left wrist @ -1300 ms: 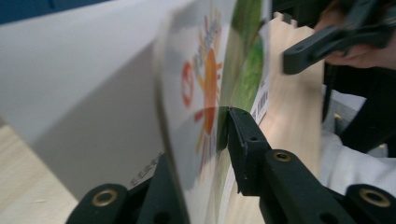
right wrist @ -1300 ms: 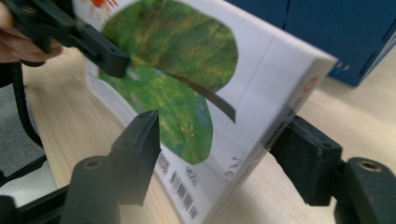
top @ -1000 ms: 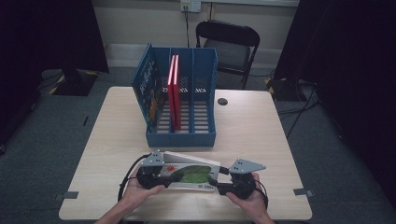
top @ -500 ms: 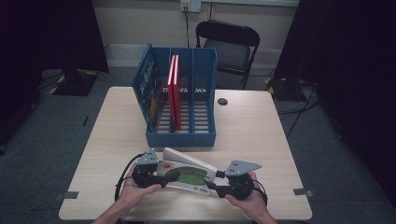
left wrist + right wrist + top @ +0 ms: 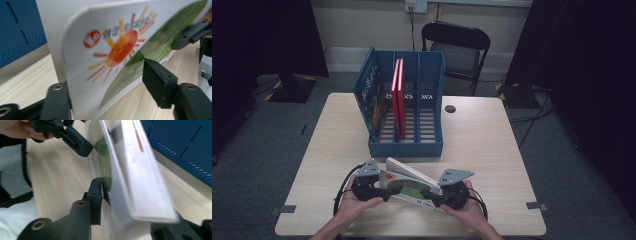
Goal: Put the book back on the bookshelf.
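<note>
- Pale wood table [image 5: 492, 145]: one white picture book [image 5: 409, 186], tilted up off the surface near the front edge, sits between two hand-held grippers.
- Cover art shows an orange sun with rays, a red round badge beside it and a green shape; the lettering beside the sun is too blurred to read.
- Left gripper [image 5: 377, 186] stands at the book's left end. Its jaws have just been opening: in the left gripper view one jaw lies against the cover's back and the other stands clear of the front, so the book is between them without being pinched.
- Right gripper [image 5: 443, 196] is at the book's right end. Its jaws have just been closing; in the right gripper view the near jaw presses on the cover, the far jaw is hidden behind the book.
- One blue file rack [image 5: 407, 145] with three slots stands mid-table; two red books [image 5: 398, 97] stand upright in its left slot.
- One small dark disc [image 5: 450, 108] lies near the far edge.
- One black folding chair [image 5: 457, 47] waits beyond the table.
</note>
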`<act>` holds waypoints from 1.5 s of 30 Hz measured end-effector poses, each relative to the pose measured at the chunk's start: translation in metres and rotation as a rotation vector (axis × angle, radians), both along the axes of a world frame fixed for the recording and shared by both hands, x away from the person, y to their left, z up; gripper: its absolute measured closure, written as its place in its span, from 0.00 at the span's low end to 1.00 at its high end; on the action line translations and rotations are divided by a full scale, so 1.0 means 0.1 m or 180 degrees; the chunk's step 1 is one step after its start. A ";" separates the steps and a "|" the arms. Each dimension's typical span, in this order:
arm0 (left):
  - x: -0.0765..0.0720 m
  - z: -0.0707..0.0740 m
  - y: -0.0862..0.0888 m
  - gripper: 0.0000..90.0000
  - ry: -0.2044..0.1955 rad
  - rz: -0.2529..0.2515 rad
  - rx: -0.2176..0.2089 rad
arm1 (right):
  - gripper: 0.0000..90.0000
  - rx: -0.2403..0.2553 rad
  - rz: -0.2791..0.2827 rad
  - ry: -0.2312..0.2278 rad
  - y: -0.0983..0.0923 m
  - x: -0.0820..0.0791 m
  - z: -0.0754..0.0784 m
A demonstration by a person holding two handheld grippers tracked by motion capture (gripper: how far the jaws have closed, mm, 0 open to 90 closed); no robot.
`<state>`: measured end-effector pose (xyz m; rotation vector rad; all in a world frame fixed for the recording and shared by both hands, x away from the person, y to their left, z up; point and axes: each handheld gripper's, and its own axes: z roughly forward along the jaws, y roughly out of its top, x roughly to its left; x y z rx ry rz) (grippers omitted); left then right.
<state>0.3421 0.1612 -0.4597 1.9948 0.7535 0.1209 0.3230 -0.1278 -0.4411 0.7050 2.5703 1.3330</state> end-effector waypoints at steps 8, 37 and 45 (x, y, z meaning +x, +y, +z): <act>0.01 0.00 0.03 0.32 -0.0028 0.0132 -0.0061 | 0.79 -0.0045 -0.0001 -0.0076 -0.05 -0.07 0.05; 0.11 -0.01 -0.09 0.36 -0.0150 0.0199 0.0039 | 0.82 -0.0099 -0.0092 -0.0162 -0.08 -0.13 0.01; 0.06 -0.01 -0.16 0.41 -0.0232 0.0151 0.0114 | 0.82 -0.0072 -0.0200 -0.0177 0.03 -0.11 0.00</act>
